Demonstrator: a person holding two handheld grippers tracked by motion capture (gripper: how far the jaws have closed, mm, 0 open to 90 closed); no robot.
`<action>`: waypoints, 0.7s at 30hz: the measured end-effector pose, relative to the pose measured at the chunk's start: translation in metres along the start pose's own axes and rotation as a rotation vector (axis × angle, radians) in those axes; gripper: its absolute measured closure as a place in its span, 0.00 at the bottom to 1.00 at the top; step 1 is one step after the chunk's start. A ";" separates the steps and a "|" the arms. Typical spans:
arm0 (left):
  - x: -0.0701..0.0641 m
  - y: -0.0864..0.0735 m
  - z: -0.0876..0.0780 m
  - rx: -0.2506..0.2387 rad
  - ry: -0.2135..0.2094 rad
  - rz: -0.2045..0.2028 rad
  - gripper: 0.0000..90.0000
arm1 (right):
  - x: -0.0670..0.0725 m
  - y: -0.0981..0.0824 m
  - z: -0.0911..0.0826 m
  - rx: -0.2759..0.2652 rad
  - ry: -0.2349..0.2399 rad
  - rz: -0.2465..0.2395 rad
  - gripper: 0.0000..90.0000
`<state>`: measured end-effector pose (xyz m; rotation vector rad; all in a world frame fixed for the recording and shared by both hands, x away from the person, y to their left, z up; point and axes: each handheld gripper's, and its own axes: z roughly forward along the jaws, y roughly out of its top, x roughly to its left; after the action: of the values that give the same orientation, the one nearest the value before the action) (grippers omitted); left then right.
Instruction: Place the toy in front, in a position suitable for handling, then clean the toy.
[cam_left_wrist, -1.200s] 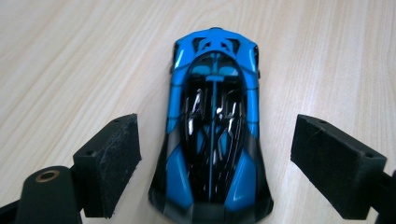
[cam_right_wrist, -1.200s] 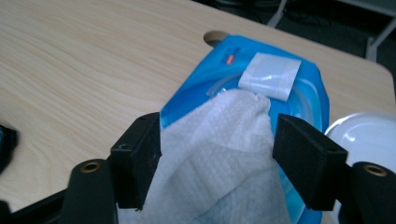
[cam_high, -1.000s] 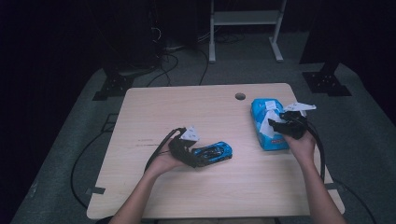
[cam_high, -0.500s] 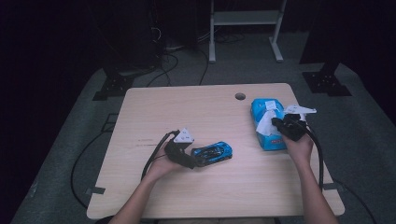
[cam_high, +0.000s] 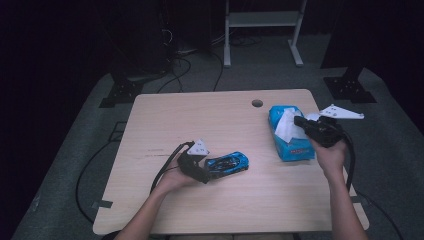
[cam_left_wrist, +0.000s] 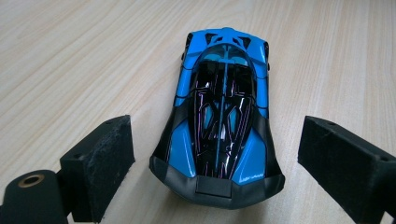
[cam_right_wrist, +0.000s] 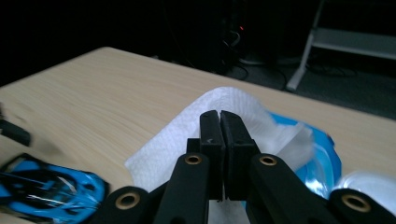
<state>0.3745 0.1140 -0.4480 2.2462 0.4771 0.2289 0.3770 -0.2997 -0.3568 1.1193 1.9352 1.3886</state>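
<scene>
A blue and black toy car (cam_high: 227, 163) lies on the wooden table (cam_high: 200, 115) at centre left. My left gripper (cam_high: 209, 169) sits behind it. In the left gripper view the car (cam_left_wrist: 219, 116) lies between the two pads (cam_left_wrist: 100, 156); the left gripper (cam_left_wrist: 219, 158) is open, its jaws have just been opening, and neither pad touches the car. At the right a blue tissue pack (cam_high: 292, 145) lies flat. My right gripper (cam_high: 299, 120) is shut on a white tissue (cam_high: 285, 126) drawn up out of the pack; the right gripper view shows its closed jaws (cam_right_wrist: 219, 122) against the tissue (cam_right_wrist: 173, 140).
A round cable hole (cam_high: 257, 103) sits near the table's far edge. A white metal stand (cam_high: 260, 20) and dark stand feet (cam_high: 122, 92) are on the floor behind. Cables trail off the table's left side. The right gripper view also shows the car (cam_right_wrist: 46, 186) and the pack (cam_right_wrist: 322, 158).
The right gripper's jaws closed on the tissue and the hand rose, pulling the tissue up from the pack. The left hand stayed by the car.
</scene>
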 end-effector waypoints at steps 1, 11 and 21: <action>0.000 0.000 -0.001 -0.010 0.001 -0.006 0.11 | 0.004 0.005 -0.004 -0.011 0.004 -0.013 0.97; 0.000 0.002 -0.004 -0.016 0.013 0.007 0.11 | 0.052 0.026 -0.004 0.043 0.212 -0.140 0.97; 0.002 -0.002 -0.007 -0.024 0.025 0.007 0.09 | 0.086 0.011 0.035 0.250 0.440 -0.188 0.97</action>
<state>0.3736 0.1207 -0.4456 2.2241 0.4774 0.2656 0.3619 -0.2078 -0.3530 0.7483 2.5105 1.4020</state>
